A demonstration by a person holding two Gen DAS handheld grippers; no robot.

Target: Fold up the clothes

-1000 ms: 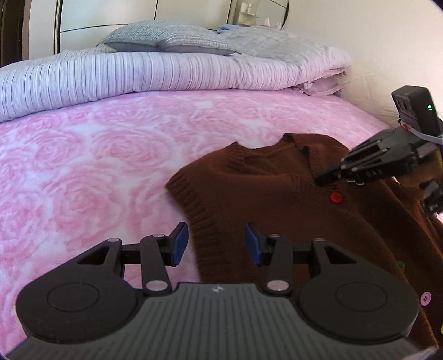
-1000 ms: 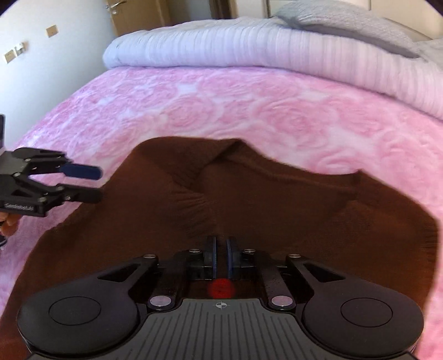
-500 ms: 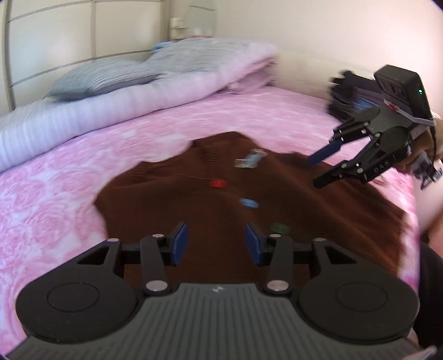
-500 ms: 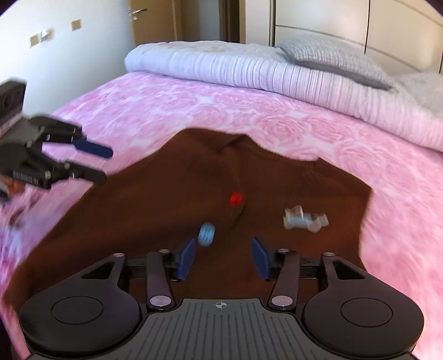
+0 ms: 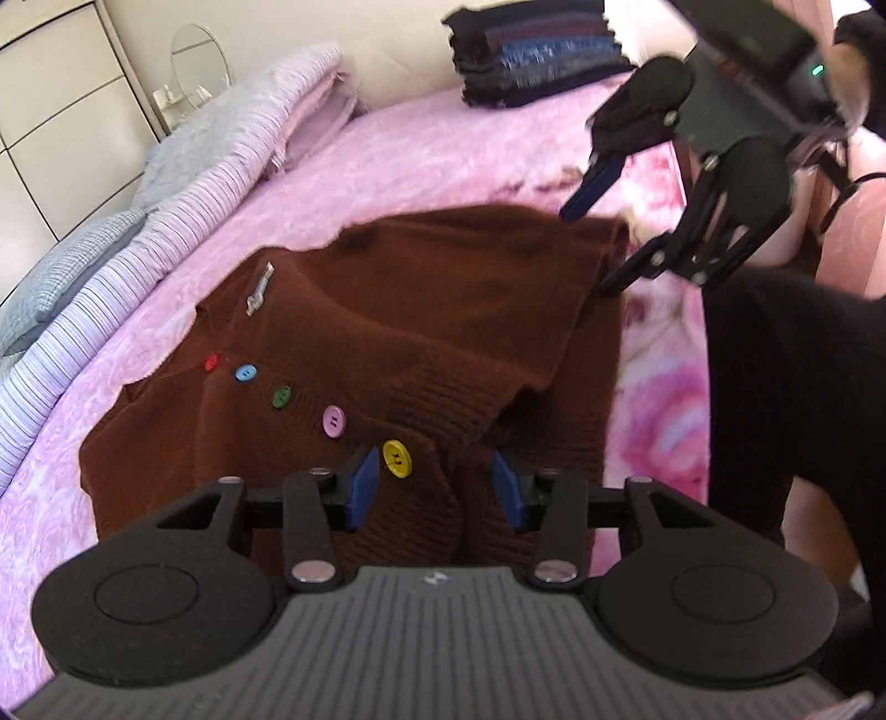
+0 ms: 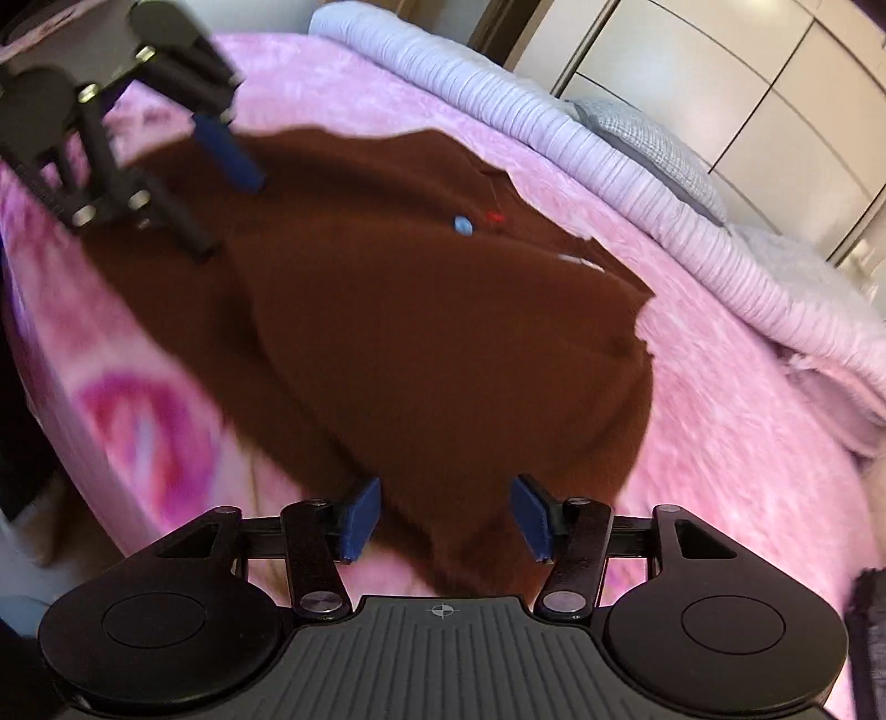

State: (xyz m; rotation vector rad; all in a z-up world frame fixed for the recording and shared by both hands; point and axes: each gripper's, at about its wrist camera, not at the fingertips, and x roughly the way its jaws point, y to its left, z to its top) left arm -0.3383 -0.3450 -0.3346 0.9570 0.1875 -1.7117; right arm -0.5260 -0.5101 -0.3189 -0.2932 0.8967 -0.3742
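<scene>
Cardigan [image 5: 421, 332] on pink bedspread [image 5: 454, 149], wardrobe [image 6: 747, 72] probably behind.

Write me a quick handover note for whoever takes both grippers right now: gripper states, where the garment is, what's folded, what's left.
Left gripper: nothing pinched, jaws closing, over the ribbed hem beside the yellow button.
Right gripper: jaws opening, empty, above the opposite hem corner.
Brown cardigan: on the pink bedspread, front up; one side looks flapped over the middle, hem rumpled.
Folded dark stack: at the bed's far corner.
Done: at most a first side fold.
Left: probably grip both hem corners, fold again, move it to the stack.
</scene>
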